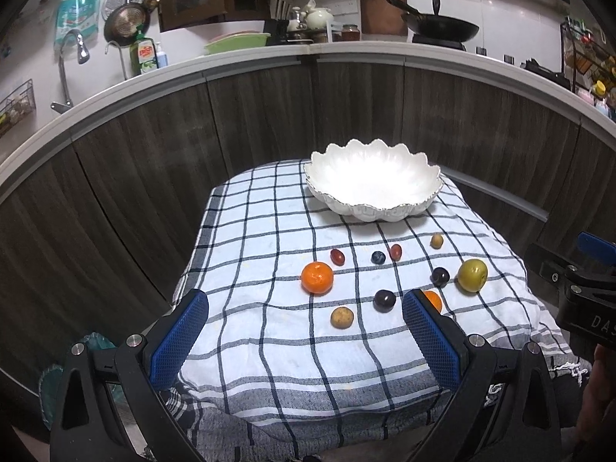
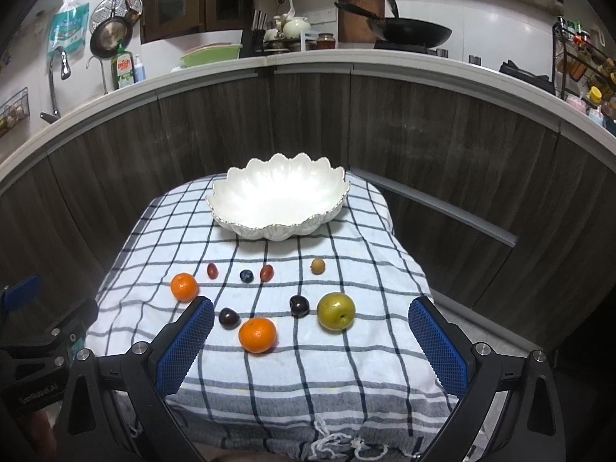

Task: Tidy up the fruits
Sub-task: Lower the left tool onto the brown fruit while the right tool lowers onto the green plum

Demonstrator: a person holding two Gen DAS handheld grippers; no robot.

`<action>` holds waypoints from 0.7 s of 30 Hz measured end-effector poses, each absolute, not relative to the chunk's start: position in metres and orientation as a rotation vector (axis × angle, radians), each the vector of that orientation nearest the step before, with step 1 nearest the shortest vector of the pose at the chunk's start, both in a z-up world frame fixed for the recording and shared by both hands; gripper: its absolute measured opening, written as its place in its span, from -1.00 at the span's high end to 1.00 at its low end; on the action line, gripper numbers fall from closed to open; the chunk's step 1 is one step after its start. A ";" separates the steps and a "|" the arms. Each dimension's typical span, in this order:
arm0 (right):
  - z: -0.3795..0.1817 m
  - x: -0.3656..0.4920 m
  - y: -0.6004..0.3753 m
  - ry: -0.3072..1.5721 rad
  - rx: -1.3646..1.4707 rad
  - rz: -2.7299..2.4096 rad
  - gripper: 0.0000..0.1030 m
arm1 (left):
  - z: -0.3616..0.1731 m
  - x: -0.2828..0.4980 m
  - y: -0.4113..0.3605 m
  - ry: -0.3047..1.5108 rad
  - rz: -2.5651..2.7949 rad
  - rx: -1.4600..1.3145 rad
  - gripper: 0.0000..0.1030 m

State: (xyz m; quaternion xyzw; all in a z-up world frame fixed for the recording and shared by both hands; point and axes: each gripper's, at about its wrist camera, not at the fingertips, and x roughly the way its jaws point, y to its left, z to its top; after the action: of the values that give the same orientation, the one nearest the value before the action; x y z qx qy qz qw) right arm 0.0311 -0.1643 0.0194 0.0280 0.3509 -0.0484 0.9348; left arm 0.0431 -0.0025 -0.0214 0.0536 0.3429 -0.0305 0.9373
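Nothing is in the bowl (image 2: 277, 196) yet, so the step in hand looks like picking the first fruit. To do it well, choose a fruit with room around it, come down with one finger on each side, and close gently, since round fruit can roll on the checked cloth (image 2: 346, 365) covering the tabletop.

From left to right: the left claw (image 1: 304, 335) is spread wide and holds nothing, hovering over the near edge. The left orange (image 1: 317, 277) lies beyond its fingers, and a small tan fruit (image 1: 342, 317) and a dark plum (image 1: 384, 300) lie between their tips. The right claw (image 2: 310, 340) is likewise spread and bare. The near orange (image 2: 257, 334) sits between its fingers, nearer the left one, with the green apple (image 2: 335, 312) just beyond to the right. The bowl stands at the far edge, well apart from both claws.
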 end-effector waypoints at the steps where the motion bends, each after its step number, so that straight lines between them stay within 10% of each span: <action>1: 0.018 0.034 -0.164 0.723 0.058 -0.098 -0.99 | -0.023 0.046 -0.003 0.705 -0.064 0.111 -0.99; 21: -0.023 0.087 -0.177 0.796 0.017 -0.128 -0.99 | -0.074 0.104 -0.022 0.845 -0.096 0.127 -0.87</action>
State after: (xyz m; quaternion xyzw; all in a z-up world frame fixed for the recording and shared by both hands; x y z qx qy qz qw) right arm 0.0873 -0.1772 -0.0231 0.0084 0.3874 -0.0621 0.9198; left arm 0.1035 -0.0224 -0.0743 0.0617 0.4094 -0.0463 0.9091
